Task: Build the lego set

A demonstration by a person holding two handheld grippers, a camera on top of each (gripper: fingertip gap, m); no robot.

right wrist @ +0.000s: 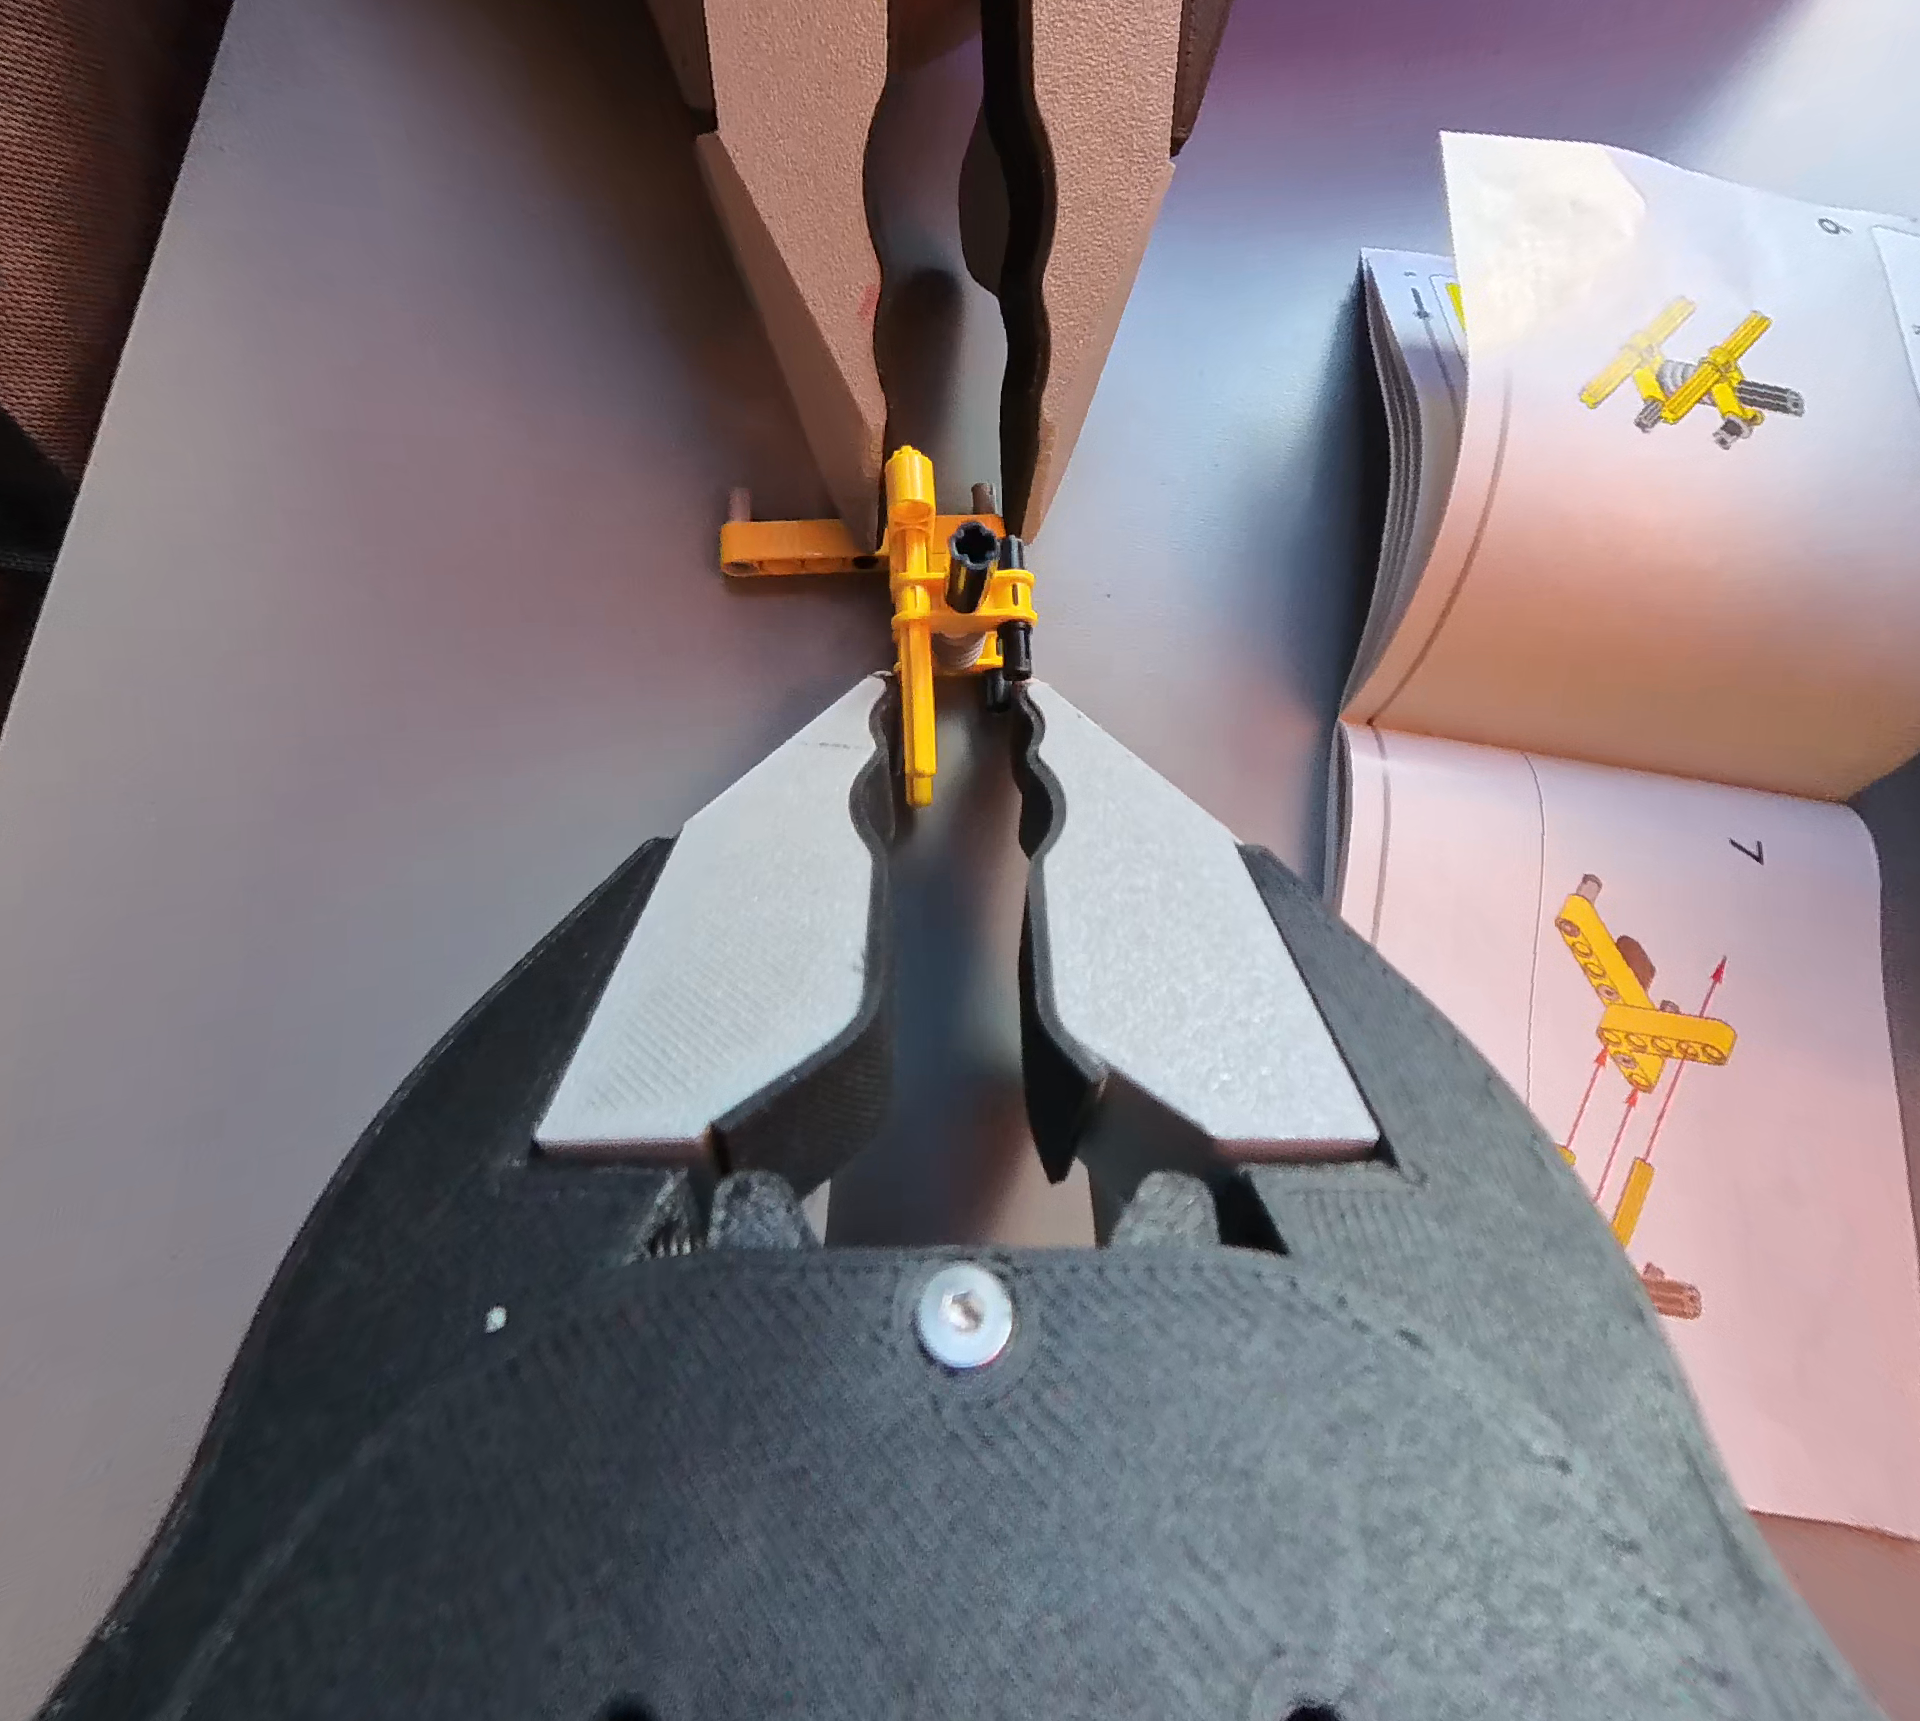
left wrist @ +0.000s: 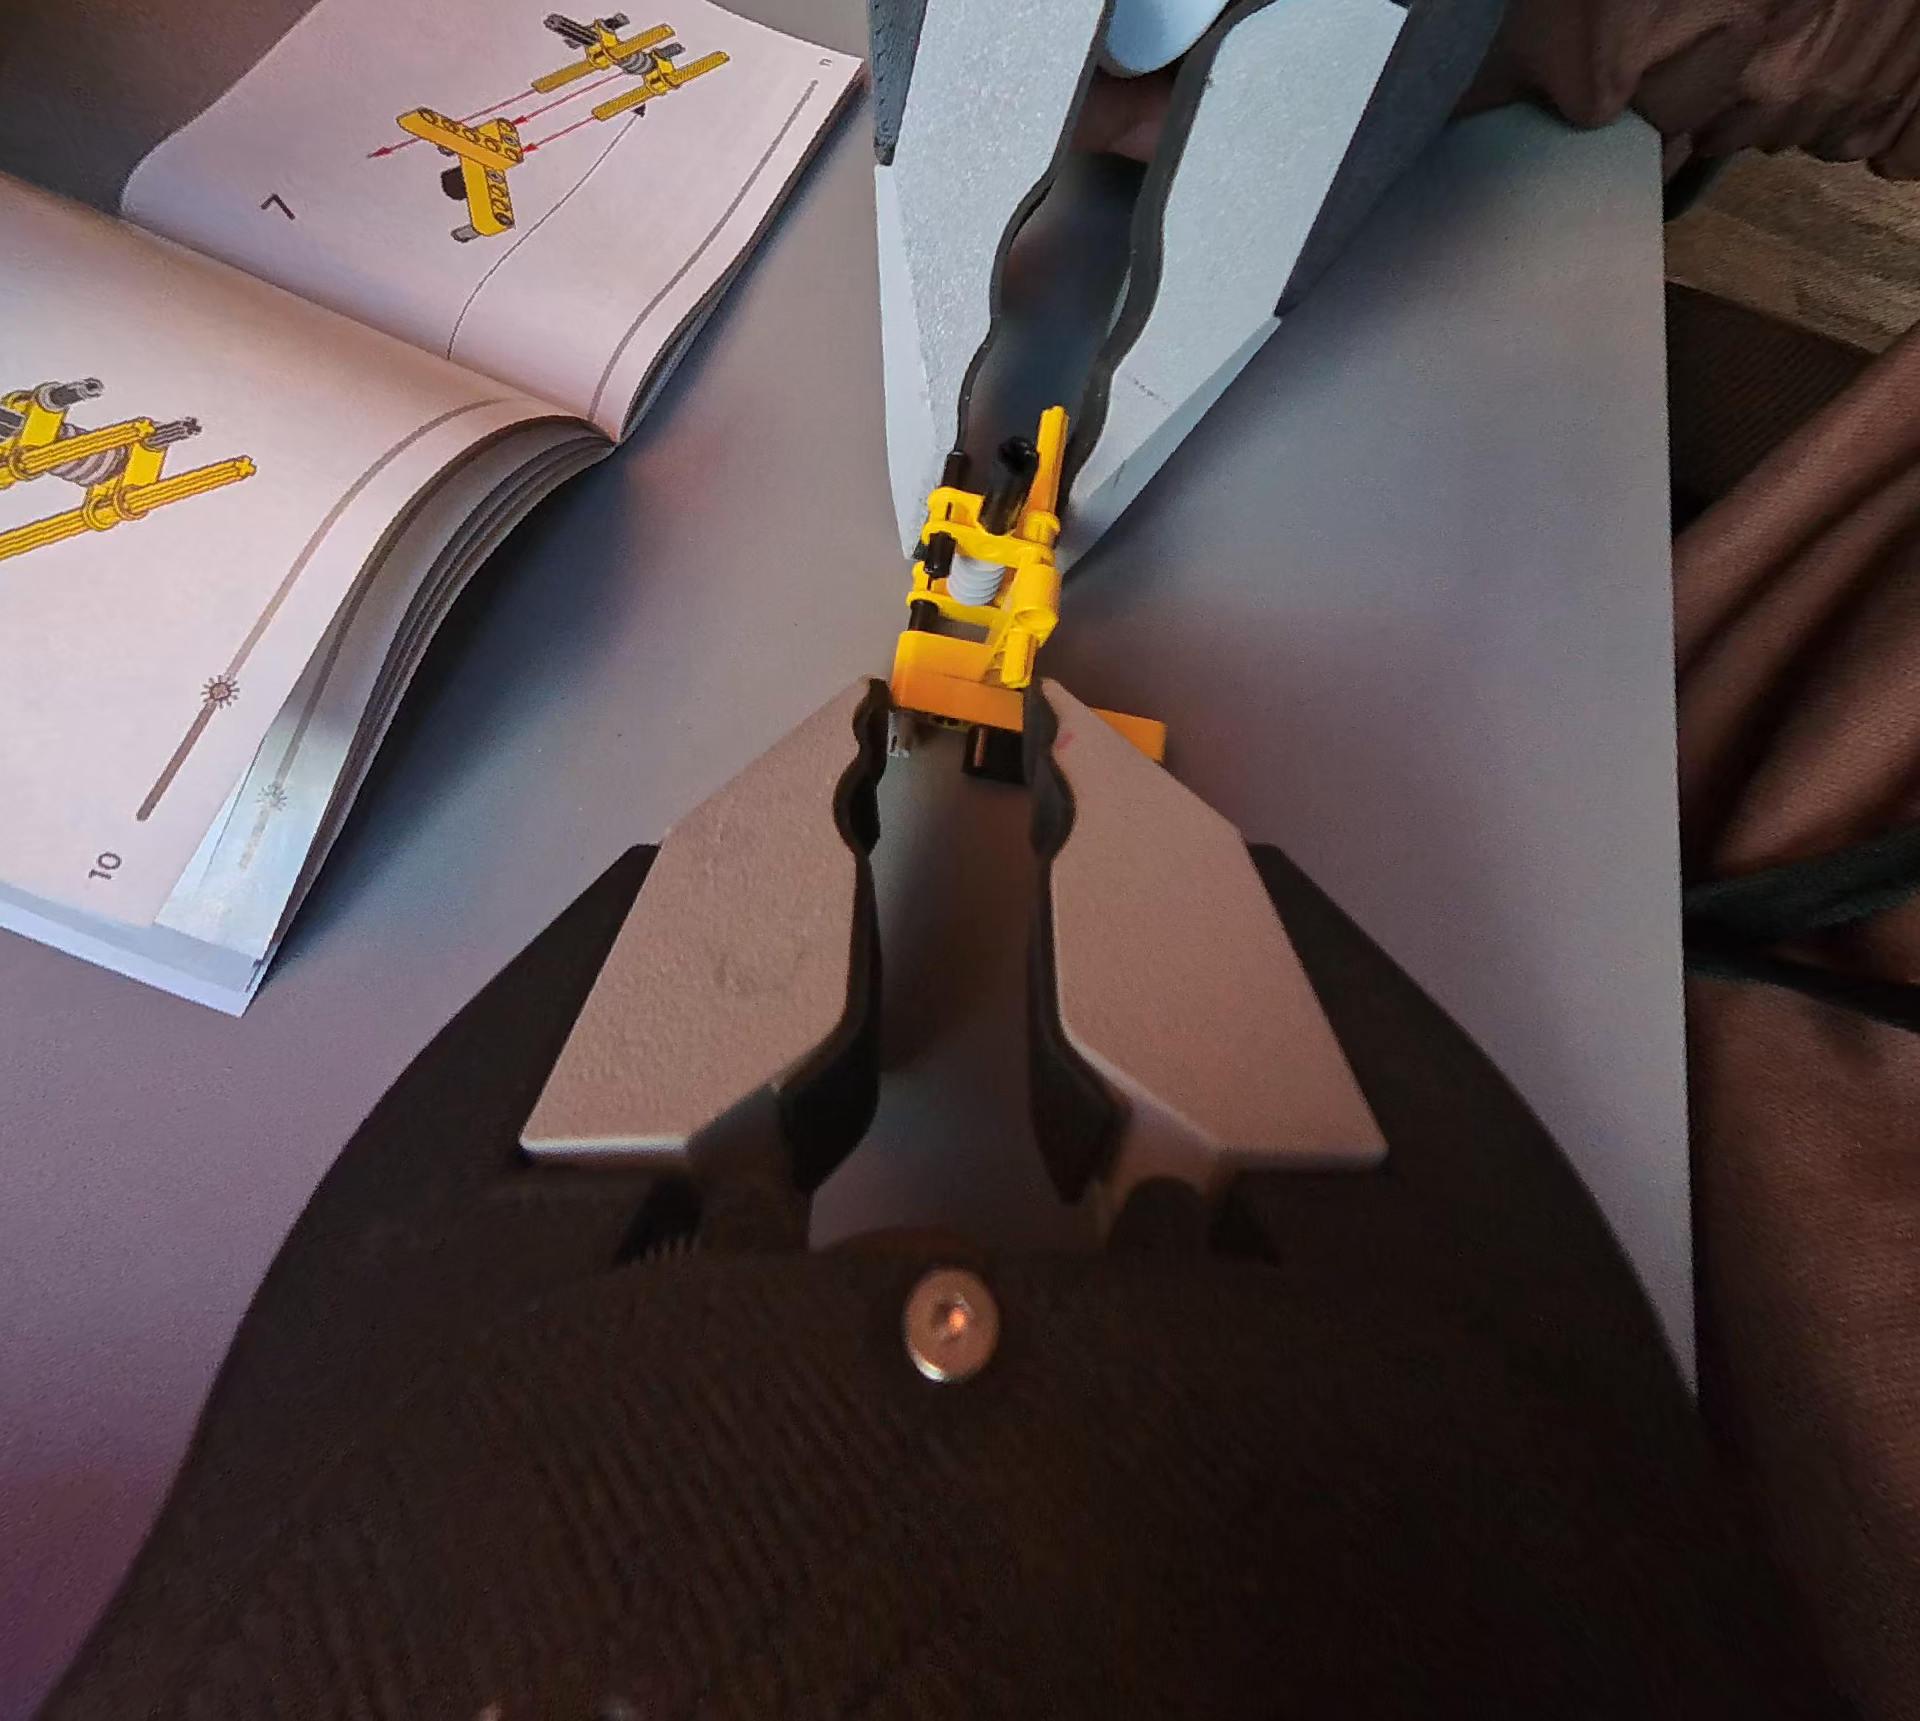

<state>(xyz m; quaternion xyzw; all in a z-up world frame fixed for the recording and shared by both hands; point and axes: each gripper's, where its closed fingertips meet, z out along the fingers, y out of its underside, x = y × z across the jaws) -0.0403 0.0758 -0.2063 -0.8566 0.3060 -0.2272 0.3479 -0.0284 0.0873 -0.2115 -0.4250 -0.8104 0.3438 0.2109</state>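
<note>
- Left gripper (left wrist: pixel 956 715) was closed most of the way on the orange beam base (left wrist: pixel 940 684) of the lego sub-assembly; its fingertips pinched the beam from both sides, just above the grey table (left wrist: pixel 1403 632).
- Right gripper (right wrist: pixel 951 705) met the same model from the opposite side. Its jaws stood narrowly apart around the yellow axle frame (right wrist: pixel 920 622); firm contact could not be confirmed from either view, though the yellow axle (right wrist: pixel 918 736) lay against one finger.
- Assembly was held between the two grippers near the table's middle, a little above the surface or resting on it; could not tell which.
- Built so far: orange beams joined crosswise, with a yellow frame carrying a grey worm gear (left wrist: pixel 977 580) and black pins (right wrist: pixel 971 570) standing on them.
- Instruction booklet (left wrist: pixel 312 476) lay open beside the work, well apart from it. Visible page drawing showed the axle frame sliding onto the crossed beams.
- Judgement: that mating step looked nearly seated or just finished. Booklet had many pages beyond, so most of the build probably remained.
- No loose parts were in view.
</note>
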